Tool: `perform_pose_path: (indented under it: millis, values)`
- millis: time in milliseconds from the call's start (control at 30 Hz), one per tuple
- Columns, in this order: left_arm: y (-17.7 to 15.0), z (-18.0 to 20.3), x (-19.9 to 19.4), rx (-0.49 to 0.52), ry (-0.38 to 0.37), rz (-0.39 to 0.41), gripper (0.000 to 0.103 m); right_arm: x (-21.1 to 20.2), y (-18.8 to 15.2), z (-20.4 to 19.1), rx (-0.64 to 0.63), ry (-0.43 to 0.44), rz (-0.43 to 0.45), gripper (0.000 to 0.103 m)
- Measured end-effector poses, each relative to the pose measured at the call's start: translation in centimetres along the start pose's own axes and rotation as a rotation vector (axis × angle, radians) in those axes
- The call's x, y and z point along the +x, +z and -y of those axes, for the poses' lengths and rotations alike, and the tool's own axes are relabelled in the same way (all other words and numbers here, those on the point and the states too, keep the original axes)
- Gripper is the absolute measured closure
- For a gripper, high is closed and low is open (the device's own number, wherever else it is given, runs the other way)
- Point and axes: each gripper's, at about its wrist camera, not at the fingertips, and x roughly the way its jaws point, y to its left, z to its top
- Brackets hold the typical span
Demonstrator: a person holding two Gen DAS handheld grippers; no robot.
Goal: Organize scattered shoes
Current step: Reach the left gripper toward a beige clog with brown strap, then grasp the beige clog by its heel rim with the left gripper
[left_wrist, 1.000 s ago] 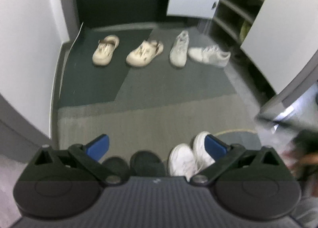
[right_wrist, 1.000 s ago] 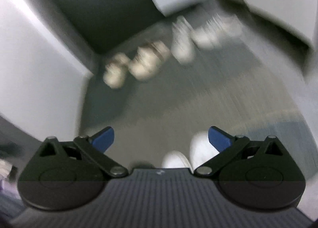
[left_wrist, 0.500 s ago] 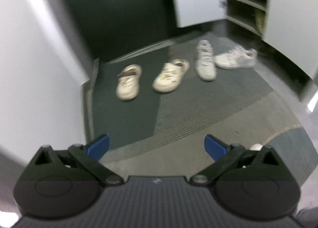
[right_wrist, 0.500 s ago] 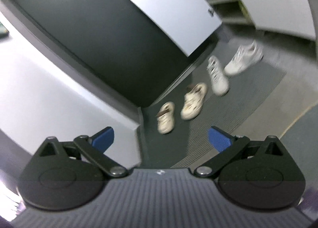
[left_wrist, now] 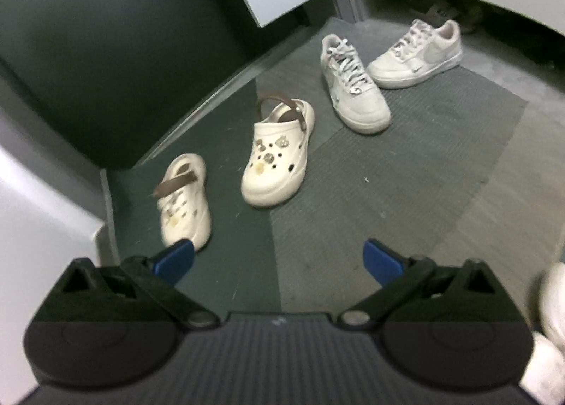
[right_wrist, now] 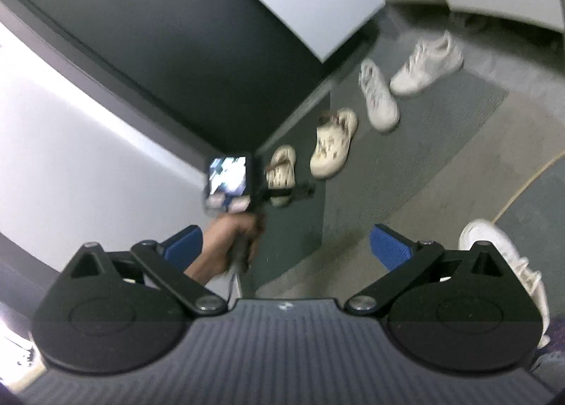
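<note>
On floor mat [left_wrist: 406, 171]: two cream clogs [left_wrist: 279, 157], apart and skewed; two white sneakers [left_wrist: 353, 87] beyond, toes splayed; left gripper [left_wrist: 277, 260] spread wide, empty, nearest clog [left_wrist: 183, 200] just past left pad; right gripper [right_wrist: 286, 246] likewise agape, holding nothing, hanging farther back; approach step, seemingly; next: lower, straddle near clog, pinch rim, line up beside mate.

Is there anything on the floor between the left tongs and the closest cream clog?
No. In the left wrist view, only bare dark mat lies between the open left tongs and the nearest cream clog; its toe reaches the left blue pad.
</note>
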Motion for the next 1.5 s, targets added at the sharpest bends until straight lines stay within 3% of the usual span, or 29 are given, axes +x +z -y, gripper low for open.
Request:
perform_pose_path:
  millis: [100,267,367,533,600,800,967,1067,1167,1200,1233,1300,1367,1433,1500]
  values:
    - [0.9,-0.4,5.4,-0.010,-0.002,0.014,0.000,2.1,0.1,0.7,0.023,-0.041,-0.039,0.000]
    - [1.8,-2.1,14.8,-0.104,-0.091,-0.015,0.000,7.3,1.8,2.8,0.049,-0.158,-0.119,0.000]
    - [2.5,-2.2,19.2,-0.107,-0.101,-0.023,0.000,9.8,3.0,4.8,0.097,-0.226,-0.139,0.000]
    - [3.4,-2.2,24.9,-0.125,-0.109,-0.059,0.000,13.2,3.5,5.9,0.152,-0.248,-0.160,0.000]
    - [3.3,-2.2,26.4,-0.145,-0.131,-0.082,0.000,14.2,3.2,5.5,0.148,-0.236,-0.181,0.000]
    - [3.1,-1.3,28.0,-0.130,-0.057,-0.070,0.000,16.6,1.3,4.7,0.121,-0.236,-0.284,0.000]
    - [2.6,-1.2,27.6,-0.145,-0.050,-0.064,0.002,15.8,1.2,4.1,0.130,-0.244,-0.256,0.000]
    - [2.0,-1.8,26.6,-0.183,-0.069,-0.050,0.011,15.4,0.9,3.4,0.125,-0.230,-0.251,0.000]
    - [1.8,-2.7,25.6,-0.240,-0.091,-0.044,0.030,14.6,0.7,2.7,0.102,-0.204,-0.249,0.000]
    - [1.6,-2.7,24.8,-0.244,-0.089,-0.041,0.045,14.2,0.7,2.5,0.097,-0.197,-0.243,0.000]
    - [1.5,-2.7,24.4,-0.242,-0.088,-0.040,0.066,13.9,0.7,2.3,0.093,-0.191,-0.237,0.000]
    - [0.7,-2.9,23.5,-0.256,-0.139,-0.073,0.088,13.3,0.7,2.1,0.096,-0.184,-0.225,0.000]
    - [0.1,-3.3,22.5,-0.297,-0.179,-0.070,0.067,12.3,0.4,1.8,0.109,-0.158,-0.208,0.000]
    - [-0.5,-3.8,21.2,-0.321,-0.178,-0.027,0.023,11.8,0.1,1.6,0.118,-0.133,-0.203,0.000]
    - [-0.7,-3.9,19.3,-0.300,-0.166,0.056,0.005,11.4,-0.2,1.4,0.122,-0.112,-0.205,0.000]
